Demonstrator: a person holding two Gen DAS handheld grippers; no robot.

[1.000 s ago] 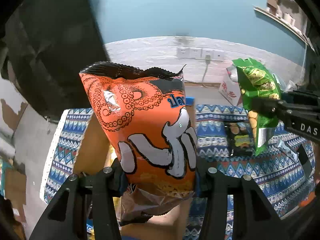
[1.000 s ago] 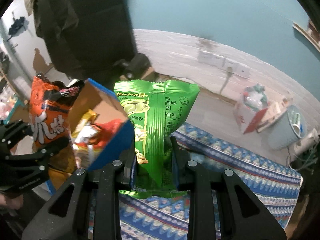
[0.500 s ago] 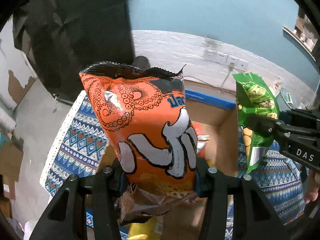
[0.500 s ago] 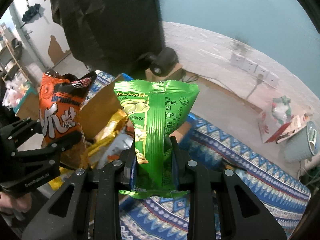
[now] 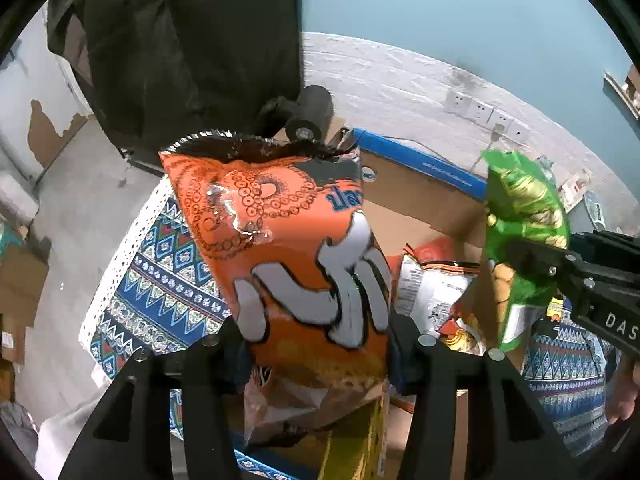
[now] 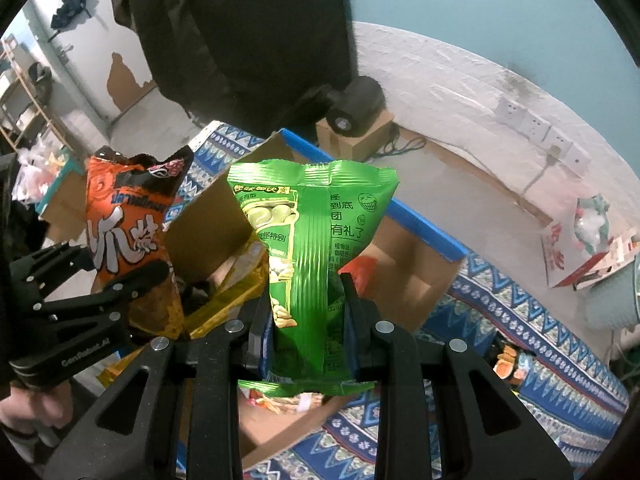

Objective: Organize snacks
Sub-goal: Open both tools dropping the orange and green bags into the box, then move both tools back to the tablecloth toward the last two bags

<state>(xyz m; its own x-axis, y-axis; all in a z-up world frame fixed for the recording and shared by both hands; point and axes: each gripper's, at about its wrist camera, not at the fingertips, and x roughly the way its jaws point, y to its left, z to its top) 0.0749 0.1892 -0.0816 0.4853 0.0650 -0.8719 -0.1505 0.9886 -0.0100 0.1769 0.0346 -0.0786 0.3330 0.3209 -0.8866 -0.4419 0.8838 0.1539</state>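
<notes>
My left gripper is shut on an orange squid-print snack bag and holds it upright above the near left of an open cardboard box with a blue rim. My right gripper is shut on a green pea-snack bag, upright over the same box. The green bag and right gripper show at the right of the left wrist view. The orange bag shows at the left of the right wrist view. Several snack packets lie inside the box.
The box stands on a blue patterned cloth, which also shows in the right wrist view. A small snack packet lies on the cloth at right. A dark hanging cloth, a black roll on a small carton, and a white wall with sockets stand behind.
Both grippers have carried their bags from over the cloth toward the box; the box now sits below and behind both bags, with its contents in sight.
</notes>
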